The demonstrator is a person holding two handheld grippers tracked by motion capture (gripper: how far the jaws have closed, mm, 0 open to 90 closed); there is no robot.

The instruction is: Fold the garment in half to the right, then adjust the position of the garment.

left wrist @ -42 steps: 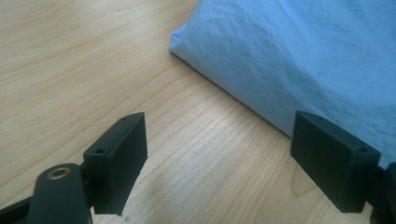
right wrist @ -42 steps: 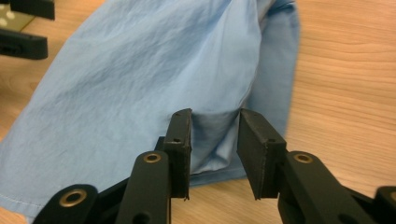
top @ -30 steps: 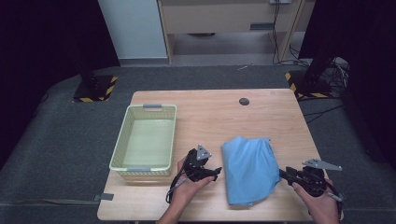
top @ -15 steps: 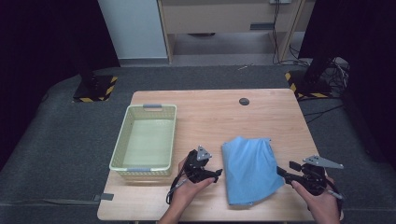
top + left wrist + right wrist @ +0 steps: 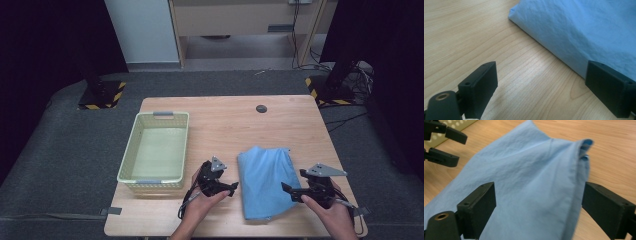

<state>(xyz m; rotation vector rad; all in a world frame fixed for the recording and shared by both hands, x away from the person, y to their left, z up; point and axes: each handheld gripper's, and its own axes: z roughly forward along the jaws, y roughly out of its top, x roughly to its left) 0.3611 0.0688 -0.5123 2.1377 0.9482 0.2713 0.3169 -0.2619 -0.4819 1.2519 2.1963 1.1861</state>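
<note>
A folded blue cloth (image 5: 264, 180) lies on the wooden table (image 5: 225, 125) near its front edge. My left gripper (image 5: 233, 188) is open just left of the cloth. In the left gripper view the jaws (image 5: 541, 75) stand wide apart over bare wood, and the cloth's edge (image 5: 586, 30) runs past the right jaw. My right gripper (image 5: 286, 190) is open at the cloth's right side. In the right gripper view its jaws (image 5: 536, 197) straddle the cloth (image 5: 524, 185), whose right hem is raised into a ridge.
A pale green plastic basket (image 5: 129, 160) stands empty at the table's left, close to the left gripper (image 5: 441, 145). A small black round object (image 5: 261, 108) sits near the far edge. The table's front edge is just behind both hands.
My right gripper has moved a little left, onto the cloth's right edge. The left gripper has hardly moved.
</note>
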